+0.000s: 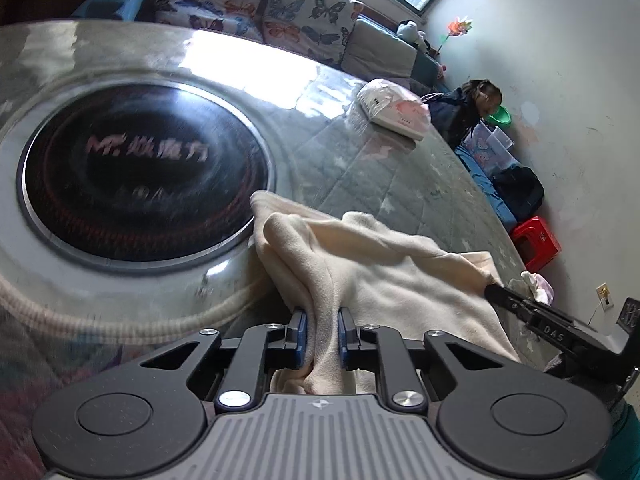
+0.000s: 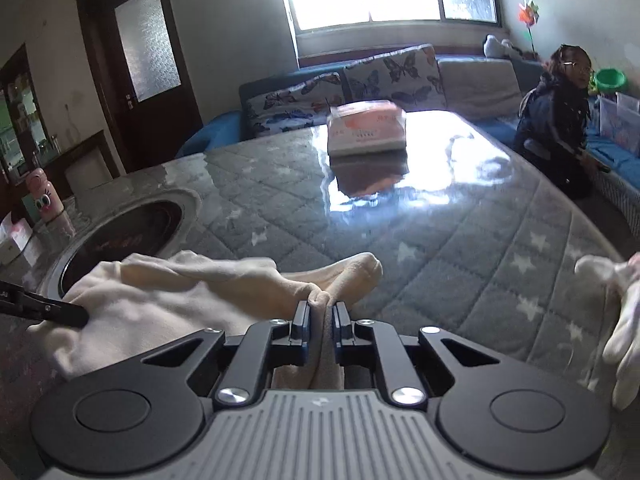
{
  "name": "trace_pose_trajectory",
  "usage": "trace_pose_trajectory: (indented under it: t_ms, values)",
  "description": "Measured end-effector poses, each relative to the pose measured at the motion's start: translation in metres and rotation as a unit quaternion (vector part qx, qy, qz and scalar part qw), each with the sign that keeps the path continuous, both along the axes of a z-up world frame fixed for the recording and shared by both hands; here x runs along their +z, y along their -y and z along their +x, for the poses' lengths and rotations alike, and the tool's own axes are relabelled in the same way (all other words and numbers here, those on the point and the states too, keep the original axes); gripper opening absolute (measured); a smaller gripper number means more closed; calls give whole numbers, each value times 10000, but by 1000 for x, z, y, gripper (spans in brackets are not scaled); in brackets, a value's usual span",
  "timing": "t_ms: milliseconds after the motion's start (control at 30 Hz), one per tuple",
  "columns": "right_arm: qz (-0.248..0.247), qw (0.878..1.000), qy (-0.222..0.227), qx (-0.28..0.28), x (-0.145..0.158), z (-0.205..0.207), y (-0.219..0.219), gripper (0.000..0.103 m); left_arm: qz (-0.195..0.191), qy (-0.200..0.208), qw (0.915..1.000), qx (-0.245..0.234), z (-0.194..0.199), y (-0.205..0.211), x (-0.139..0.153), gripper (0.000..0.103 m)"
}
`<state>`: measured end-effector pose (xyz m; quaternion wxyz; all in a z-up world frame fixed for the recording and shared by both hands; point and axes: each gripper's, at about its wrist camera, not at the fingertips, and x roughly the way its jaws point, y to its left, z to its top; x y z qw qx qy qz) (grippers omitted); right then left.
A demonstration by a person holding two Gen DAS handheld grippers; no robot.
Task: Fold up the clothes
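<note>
A cream fleece garment (image 1: 380, 272) lies bunched on the table with its grey star-patterned quilted cover (image 1: 360, 168). My left gripper (image 1: 322, 336) is shut on a fold of the garment near the black round cooktop (image 1: 144, 172). My right gripper (image 2: 321, 328) is shut on another fold of the same garment (image 2: 180, 288). The right gripper also shows at the right edge of the left wrist view (image 1: 496, 292), its tips at the cloth's far corner. The left gripper's tip shows at the left edge of the right wrist view (image 2: 60, 312).
A white and pink box (image 2: 366, 130) stands at the table's far side. A second pale garment (image 2: 616, 320) lies at the right table edge. A person (image 2: 560, 116) sits by the sofa with butterfly cushions (image 2: 344, 84). A red stool (image 1: 536, 240) stands on the floor.
</note>
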<state>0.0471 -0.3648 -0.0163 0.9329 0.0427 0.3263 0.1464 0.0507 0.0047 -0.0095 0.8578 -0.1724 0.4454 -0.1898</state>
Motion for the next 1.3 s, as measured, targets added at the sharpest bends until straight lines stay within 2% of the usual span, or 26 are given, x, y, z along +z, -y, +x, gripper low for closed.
trace_pose_trajectory:
  t_ms: [367, 800, 967, 1133, 1300]
  values:
    - [-438, 9971, 626, -32, 50, 29, 10, 9, 86, 328, 9987, -373, 44, 43, 29, 16]
    - [-837, 9918, 834, -495, 61, 85, 45, 9, 203, 665, 9950, -723, 110, 107, 45, 16]
    - [-853, 9914, 723, -678, 49, 102, 54, 9, 181, 505, 9954, -794, 125, 121, 33, 16]
    - [-895, 9926, 401, -711, 17, 108, 58, 9, 233, 217, 9959, -847, 131, 123, 12, 16]
    - [-925, 9924, 180, -790, -2, 114, 63, 10, 276, 10, 9961, -839, 133, 119, -3, 16]
